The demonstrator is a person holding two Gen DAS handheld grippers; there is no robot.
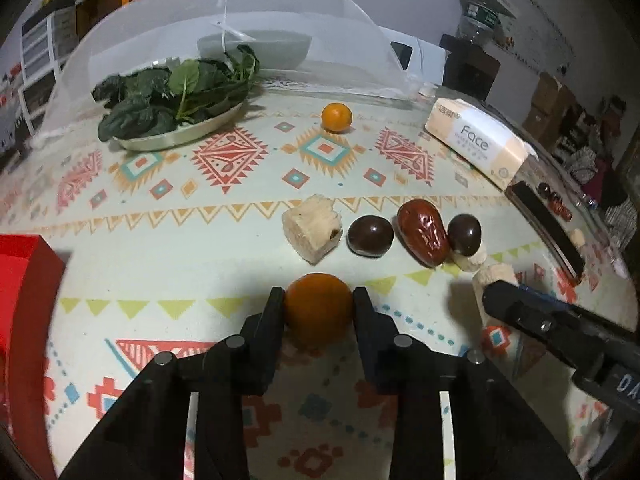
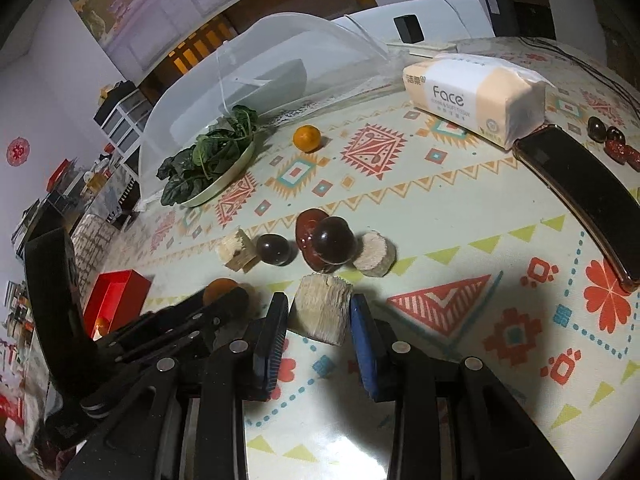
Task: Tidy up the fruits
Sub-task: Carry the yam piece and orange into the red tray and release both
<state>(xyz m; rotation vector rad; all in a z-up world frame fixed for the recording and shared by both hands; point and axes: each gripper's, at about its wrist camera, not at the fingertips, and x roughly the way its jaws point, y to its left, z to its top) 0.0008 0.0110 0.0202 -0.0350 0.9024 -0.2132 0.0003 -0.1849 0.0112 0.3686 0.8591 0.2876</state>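
Observation:
My left gripper [image 1: 319, 298] is shut on a small orange [image 1: 318, 308] that rests on the patterned tablecloth [image 1: 200, 248]. My right gripper [image 2: 319, 304] is shut on a pale sugarcane chunk [image 2: 322, 308]. A row lies beyond them: another cane chunk [image 1: 312, 228], a dark chestnut [image 1: 370, 236], a red date [image 1: 424, 232], a second chestnut [image 1: 464, 234] and a round cane slice [image 2: 374, 254]. A second orange [image 1: 337, 117] sits further back. In the right wrist view the left gripper [image 2: 224, 300] shows at the left with the orange [image 2: 218, 288] partly hidden.
A plate of leafy greens [image 1: 176, 96] stands at the back left before a mesh food cover [image 1: 224, 32]. A tissue pack [image 1: 476, 140] and a dark phone [image 2: 580, 184] lie to the right, small dark fruits [image 2: 612, 140] beyond. A red box [image 1: 24, 300] sits at the left.

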